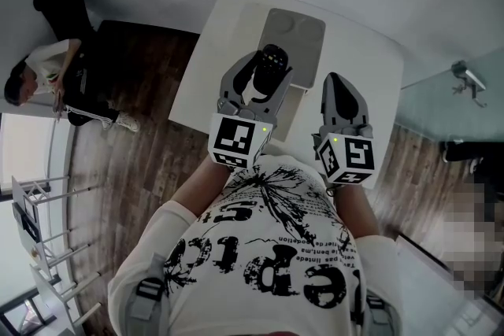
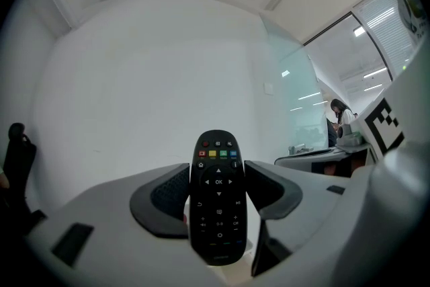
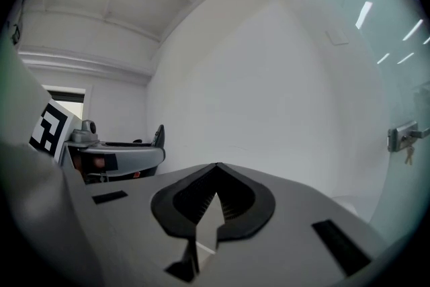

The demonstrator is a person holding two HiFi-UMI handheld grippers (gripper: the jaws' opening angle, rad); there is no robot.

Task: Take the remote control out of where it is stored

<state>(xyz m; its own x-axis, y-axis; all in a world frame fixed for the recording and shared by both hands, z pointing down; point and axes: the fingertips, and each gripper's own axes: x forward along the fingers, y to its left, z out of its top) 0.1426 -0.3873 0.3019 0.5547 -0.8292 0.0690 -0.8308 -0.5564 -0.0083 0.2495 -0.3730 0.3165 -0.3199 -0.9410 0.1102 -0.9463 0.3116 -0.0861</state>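
Note:
A black remote control point(image 2: 218, 205) with coloured buttons stands upright between the jaws of my left gripper point(image 2: 218, 190), whose pads press on its two sides. In the head view the remote point(image 1: 272, 61) is held in the left gripper point(image 1: 258, 84) above the white table point(image 1: 362, 51), in front of a flat grey tray point(image 1: 305, 29). My right gripper point(image 1: 337, 87) hovers beside it on the right, shut, with nothing in it. In the right gripper view its jaw tips point(image 3: 216, 170) meet, and they point at a bare white wall.
A person point(image 1: 43, 75) sits at the far left beside a dark chair. A glass door with a handle point(image 1: 466, 77) is on the right. Wooden floor point(image 1: 142, 138) surrounds the table. White racks point(image 1: 39, 240) stand at the lower left.

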